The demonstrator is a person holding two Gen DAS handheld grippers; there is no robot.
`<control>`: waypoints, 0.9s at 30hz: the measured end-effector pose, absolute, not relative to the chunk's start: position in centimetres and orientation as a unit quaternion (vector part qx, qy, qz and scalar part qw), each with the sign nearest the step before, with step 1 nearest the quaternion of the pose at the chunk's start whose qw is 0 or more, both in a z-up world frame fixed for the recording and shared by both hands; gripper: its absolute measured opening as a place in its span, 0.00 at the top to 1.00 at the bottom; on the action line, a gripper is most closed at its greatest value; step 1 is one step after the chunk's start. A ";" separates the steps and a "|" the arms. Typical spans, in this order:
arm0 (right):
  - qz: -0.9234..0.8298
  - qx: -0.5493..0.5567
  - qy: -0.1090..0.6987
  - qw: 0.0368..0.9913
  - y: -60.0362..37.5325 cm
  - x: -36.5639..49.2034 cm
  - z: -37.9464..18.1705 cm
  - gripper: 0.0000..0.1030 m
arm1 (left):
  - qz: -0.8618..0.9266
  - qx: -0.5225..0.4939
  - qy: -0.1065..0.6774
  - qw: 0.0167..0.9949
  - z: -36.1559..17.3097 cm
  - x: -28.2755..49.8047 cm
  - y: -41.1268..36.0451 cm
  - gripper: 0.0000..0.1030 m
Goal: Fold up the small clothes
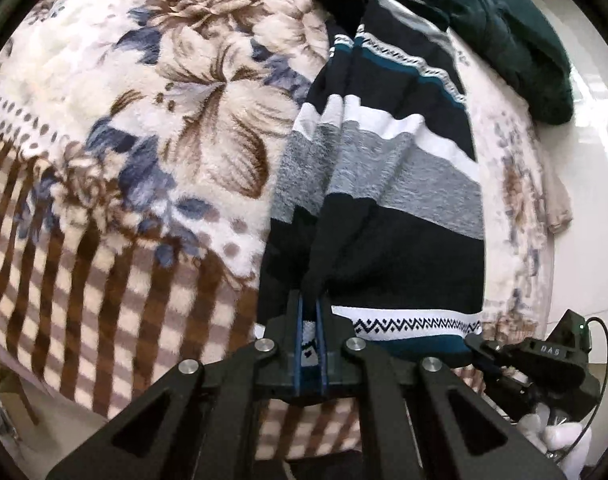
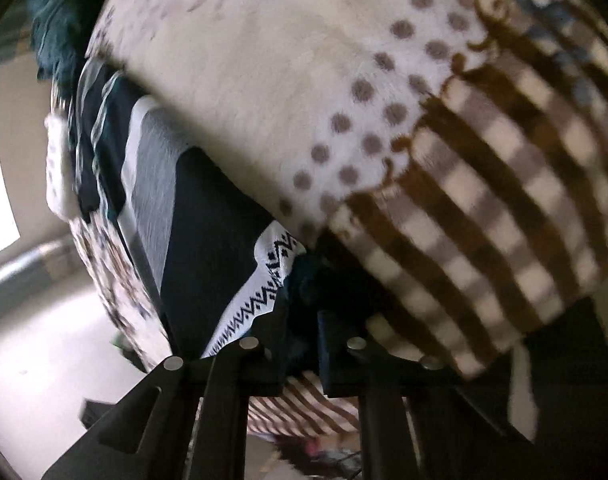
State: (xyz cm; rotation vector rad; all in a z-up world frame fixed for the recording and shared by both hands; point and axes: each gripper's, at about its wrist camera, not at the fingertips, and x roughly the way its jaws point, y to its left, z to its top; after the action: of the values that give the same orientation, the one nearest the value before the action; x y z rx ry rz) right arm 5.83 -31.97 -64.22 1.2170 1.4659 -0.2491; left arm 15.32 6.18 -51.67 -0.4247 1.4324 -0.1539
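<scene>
Left gripper [image 1: 310, 312]: black two-finger claw w/ blue pads, jaws pinched nearly together on a fold of the striped knit sweater [image 1: 384, 184] (navy, grey, white and teal bands, zigzag-pattern hem). Fabric bunches into a ridge running up from the pads; hem strip is visible between the fingers [image 1: 322, 320].

Right gripper [image 2: 300, 320]: black claw of the same build, view blurred. Jaws stand close together w/ dark teal hem fabric of the sweater between them; grip looks closed on it, pad contact not sharp. In the left view the right gripper [image 1: 474, 342] sits at the sweater's lower right hem corner, near the bed edge.

Sweater position: lies lengthwise on the plush floral blanket [image 1: 164, 120] (cream w/ brown and blue flowers, dotted band, brown checked border), hem end nearest both grippers, far end reaching toward the top of the left view. Checked border [image 2: 484, 220] fills the right side of the right view, beside the hem.

Beyond the sweater: a dark green garment [image 1: 504, 32], crumpled, touching or just overlapping the sweater's far end.
</scene>
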 end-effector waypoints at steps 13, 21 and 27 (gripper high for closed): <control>-0.103 0.409 0.682 0.598 -28.3 7.4 -65.5 0.90 | -0.045 -0.134 0.682 0.718 -57.1 14.5 7.0 0.95; -0.027 0.383 0.712 0.588 -26.7 9.4 -64.3 0.70 | -0.056 -0.212 0.637 0.738 -51.2 18.3 7.9 0.74; -0.040 0.376 0.657 0.652 -28.8 9.6 -62.5 0.63 | -0.069 -0.189 0.634 0.747 -54.3 27.0 4.3 0.74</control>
State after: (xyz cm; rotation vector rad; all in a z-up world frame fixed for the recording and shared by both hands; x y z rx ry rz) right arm 9.57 -28.83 -62.48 0.8532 1.4912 -0.0911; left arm 26.99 4.29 -54.28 -0.4128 1.3876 -0.1519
